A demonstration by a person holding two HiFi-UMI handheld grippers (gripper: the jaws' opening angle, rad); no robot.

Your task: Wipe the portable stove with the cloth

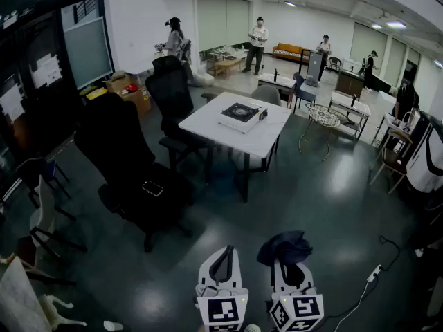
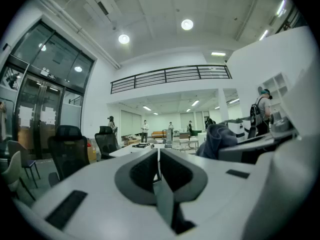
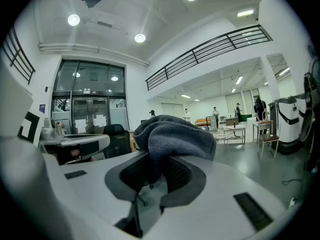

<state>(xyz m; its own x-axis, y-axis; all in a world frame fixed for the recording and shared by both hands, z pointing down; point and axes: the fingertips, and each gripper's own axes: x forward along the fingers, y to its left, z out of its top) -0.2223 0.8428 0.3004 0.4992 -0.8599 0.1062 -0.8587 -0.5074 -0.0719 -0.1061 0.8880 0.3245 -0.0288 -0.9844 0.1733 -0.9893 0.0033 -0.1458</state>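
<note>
Left gripper (image 1: 223,257): jaws together, nothing between | Right gripper (image 1: 293,267): just beside it, jaws clamped on cloth (image 1: 284,246)

The right gripper (image 3: 154,171) pinches a bunched blue-grey cloth (image 3: 175,136) between its two dark padded jaws; the cloth mounds above them. Behind is a large hall with glass doors (image 3: 90,114) at left, a black mezzanine railing (image 3: 210,46) overhead, and people (image 3: 187,115) standing far off.
</note>
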